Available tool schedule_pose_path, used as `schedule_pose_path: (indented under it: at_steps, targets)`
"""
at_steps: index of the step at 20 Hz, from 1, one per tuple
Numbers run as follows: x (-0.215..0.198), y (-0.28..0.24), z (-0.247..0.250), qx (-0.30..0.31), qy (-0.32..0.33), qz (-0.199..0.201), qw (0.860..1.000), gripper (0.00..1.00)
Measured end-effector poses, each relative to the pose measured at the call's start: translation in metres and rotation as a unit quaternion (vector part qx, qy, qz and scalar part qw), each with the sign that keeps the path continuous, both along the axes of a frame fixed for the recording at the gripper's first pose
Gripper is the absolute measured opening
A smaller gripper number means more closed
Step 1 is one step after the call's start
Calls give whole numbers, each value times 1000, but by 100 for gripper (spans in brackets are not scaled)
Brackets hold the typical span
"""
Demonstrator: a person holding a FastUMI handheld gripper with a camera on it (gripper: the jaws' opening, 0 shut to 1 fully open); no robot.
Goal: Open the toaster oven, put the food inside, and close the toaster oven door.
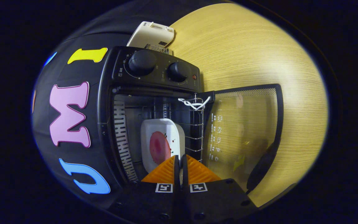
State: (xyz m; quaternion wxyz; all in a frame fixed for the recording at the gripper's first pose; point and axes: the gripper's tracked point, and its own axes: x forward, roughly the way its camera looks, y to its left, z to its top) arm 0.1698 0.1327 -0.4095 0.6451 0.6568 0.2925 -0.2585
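The gripper [180, 161] has two wedge-shaped fingers [163, 172] with ribbed faces, each rising from a boxy black housing [216, 199] that bears a small square black-and-white marker [164, 187] near the finger's base and round screws [199, 215] along its near edge.

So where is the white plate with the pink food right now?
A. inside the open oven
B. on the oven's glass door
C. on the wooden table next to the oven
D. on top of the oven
A: the white plate sits inside the toaster oven, whose glass door hangs open. The gripper grips the plate's near edge, its fingers nearly closed.
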Motion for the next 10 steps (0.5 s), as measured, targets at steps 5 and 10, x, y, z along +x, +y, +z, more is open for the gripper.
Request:
schedule_pose_path:
  at_steps: [5,10]
  targets:
    - [15,9,-4,30,-16,-14,999,7]
    - [10,21,1,57,-30,9,998,14]
